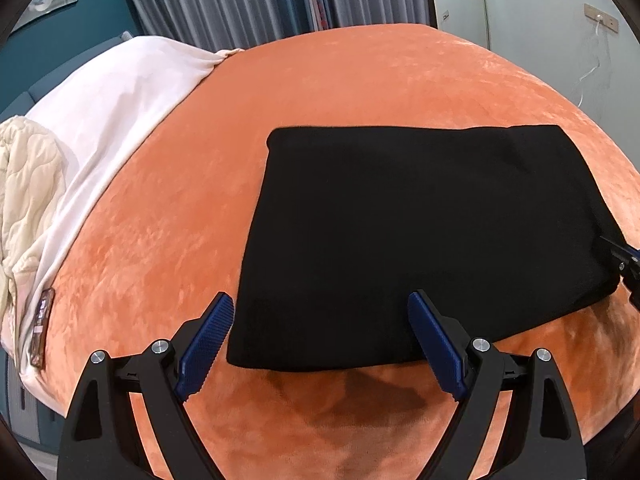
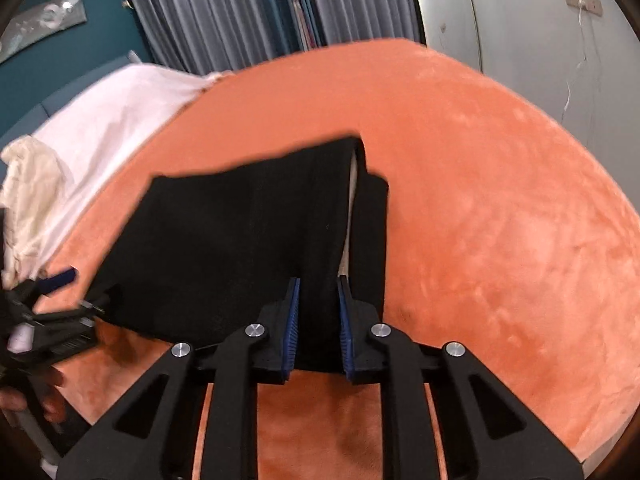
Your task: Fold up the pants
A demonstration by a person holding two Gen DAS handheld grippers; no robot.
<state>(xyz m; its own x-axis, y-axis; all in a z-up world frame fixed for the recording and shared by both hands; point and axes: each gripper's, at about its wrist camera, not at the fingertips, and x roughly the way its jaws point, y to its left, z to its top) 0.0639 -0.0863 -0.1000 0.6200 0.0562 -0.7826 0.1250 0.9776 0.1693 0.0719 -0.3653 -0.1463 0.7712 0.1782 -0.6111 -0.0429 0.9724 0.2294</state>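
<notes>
From the left wrist, one pair of black pants (image 1: 432, 236) lies folded into a compact rectangle on the orange bed cover (image 1: 320, 92), toward the near edge of the bed; the left gripper (image 1: 320, 320) hovers over the bundle's near-left corner with its jaws spread wide and nothing pinched, one blue pad off the cloth on the left, the other above it; the tip of the right gripper (image 1: 624, 258) shows at the bundle's right end; a white sheet (image 1: 120, 100) and a cream quilt (image 1: 28, 172) sit along the bed's left edge, one of each.

From the right wrist, the right gripper (image 2: 318, 320) has its jaws drawn close on the near edge of the pants (image 2: 224, 248), black cloth filling the gap between the pads, so I judge it gripping the fold; a pale strip of lining shows between layers at the right end; the left gripper (image 2: 60, 296) waits at the left end, a hand (image 2: 24, 396) beneath it.

To finish well, I would keep the right grip through all layers, pinch the left corner likewise, and move both ends together so the stack stays square.
</notes>
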